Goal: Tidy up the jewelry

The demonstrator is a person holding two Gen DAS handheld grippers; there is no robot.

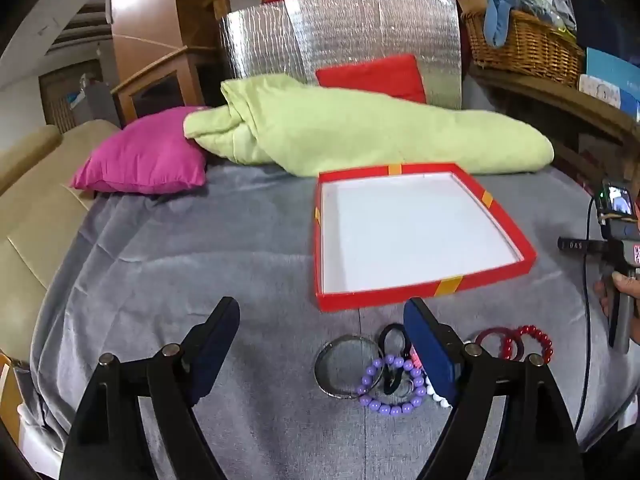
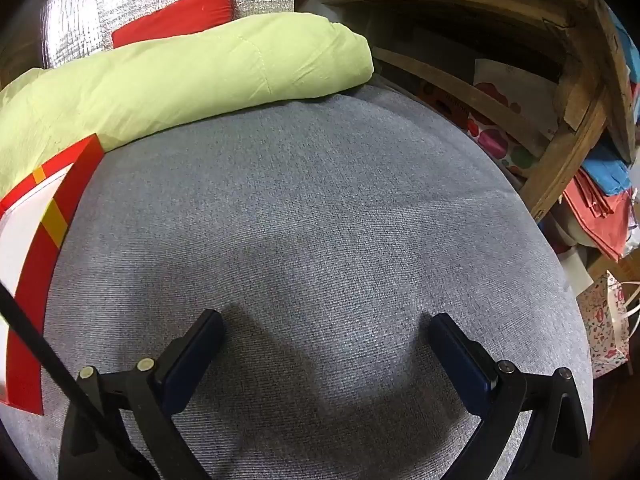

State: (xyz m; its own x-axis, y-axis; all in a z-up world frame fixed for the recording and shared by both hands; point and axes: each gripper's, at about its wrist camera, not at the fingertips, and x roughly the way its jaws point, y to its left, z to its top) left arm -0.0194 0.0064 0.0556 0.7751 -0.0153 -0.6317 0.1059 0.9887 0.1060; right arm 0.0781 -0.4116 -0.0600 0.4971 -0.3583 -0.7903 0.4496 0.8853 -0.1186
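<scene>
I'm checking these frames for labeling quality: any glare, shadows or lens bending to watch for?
Left wrist view: glare on the foil panel, fisheye bowing the red box edges. Right wrist view: the right gripper casts soft shadows on the grey cloth, edges curve strongly.

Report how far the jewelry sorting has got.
Done: nothing yet; the red box is empty. In hand: nothing; the left tongs and right tongs are both open and empty. Left: the silver bangle, purple bead bracelet, red bangle and red bead bracelet lie on the grey cloth before the box.
</scene>
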